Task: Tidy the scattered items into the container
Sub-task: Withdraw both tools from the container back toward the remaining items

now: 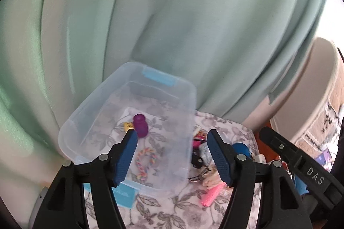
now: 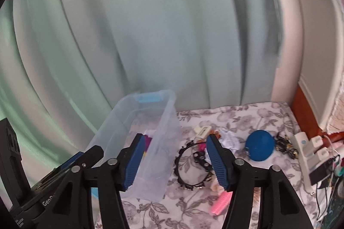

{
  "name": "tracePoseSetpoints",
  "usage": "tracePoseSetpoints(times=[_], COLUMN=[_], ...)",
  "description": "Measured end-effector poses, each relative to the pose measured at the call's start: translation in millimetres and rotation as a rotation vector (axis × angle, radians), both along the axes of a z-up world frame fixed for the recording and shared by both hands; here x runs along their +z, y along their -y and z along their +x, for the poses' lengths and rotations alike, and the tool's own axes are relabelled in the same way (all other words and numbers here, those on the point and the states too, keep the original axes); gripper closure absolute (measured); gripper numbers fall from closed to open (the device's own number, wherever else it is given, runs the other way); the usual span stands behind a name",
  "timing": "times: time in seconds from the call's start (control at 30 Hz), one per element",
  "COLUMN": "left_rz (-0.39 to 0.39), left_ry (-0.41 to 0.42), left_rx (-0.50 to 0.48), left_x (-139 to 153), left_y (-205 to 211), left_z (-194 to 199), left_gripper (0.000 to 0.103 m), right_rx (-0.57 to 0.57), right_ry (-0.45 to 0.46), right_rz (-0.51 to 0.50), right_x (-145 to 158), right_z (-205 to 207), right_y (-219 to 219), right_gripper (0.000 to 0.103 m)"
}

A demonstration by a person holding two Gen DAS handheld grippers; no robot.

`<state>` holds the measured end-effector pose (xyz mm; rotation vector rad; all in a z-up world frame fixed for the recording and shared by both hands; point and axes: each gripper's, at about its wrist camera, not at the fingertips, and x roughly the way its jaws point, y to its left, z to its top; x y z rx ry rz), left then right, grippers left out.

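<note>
While both grippers hung over the floral cloth, this was the scene:
Left gripper (image 1: 172,136): jaws spread wide, nothing between the blue pads, poised above the near end of the bin
Right gripper (image 2: 175,140): jaws apart as well, empty, straddling the bin's right wall and the loose clutter
Container: clear plastic bin (image 1: 86,119) with blue latches, lid off, sitting on the floral tablecloth (image 2: 236,115) hard against the pale green curtain (image 1: 172,14)
Inside the bin: purple figure (image 1: 140,125) lying near the middle, yellow die (image 1: 128,126) touching its left side, rainbow braided ring (image 1: 146,162) nearer the front wall
Outside the bin, to its right: black lace headband (image 2: 182,166) just beside the wall, pink comb (image 2: 221,202) nearer the camera, blue round brush (image 2: 260,148) farther right, black tangled trinket (image 2: 286,145) beyond it
More clutter: white hair clip (image 2: 203,131) and a crumpled white piece (image 2: 230,139) between headband and brush
Table's right edge: white power strip (image 2: 309,155) with plugs in it
Blur: the curtain smeared in both views, small items hard to read
</note>
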<state>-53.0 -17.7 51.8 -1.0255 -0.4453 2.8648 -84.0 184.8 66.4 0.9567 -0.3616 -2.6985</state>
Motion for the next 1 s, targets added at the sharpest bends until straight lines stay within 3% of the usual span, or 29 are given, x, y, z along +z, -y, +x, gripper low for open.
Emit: tracePoseSetpoints(times=[0.13, 0.27, 0.47, 0.7, 1.0], left_rz=[-0.032, -0.071, -0.108, -0.135, -0.185], left_ry=[-0.007, -0.019, -0.005, 0.058, 0.192], left_rx=[-0.043, -0.088, -0.167, -0.22, -0.264], left_x=[8, 15, 12, -13, -71], left_y=[-25, -53, -96, -135, -166], left_z=[8, 17, 25, 34, 25], left_gripper=[0.033, 0.024, 0.024, 0.024, 0.024], right_rx=[-0.029, -0.07, -0.107, -0.14, -0.15], right_ry=[-0.023, -0.028, 0.001, 0.074, 0.199], right_rz=[-0.023, -0.04, -0.063, -0.099, -0.147], right_x=[8, 11, -6, -42, -96], right_z=[11, 22, 39, 50, 46], right_y=[-26, -55, -94, -129, -146], right_gripper=[0.033, 0.03, 0.025, 0.023, 0.023])
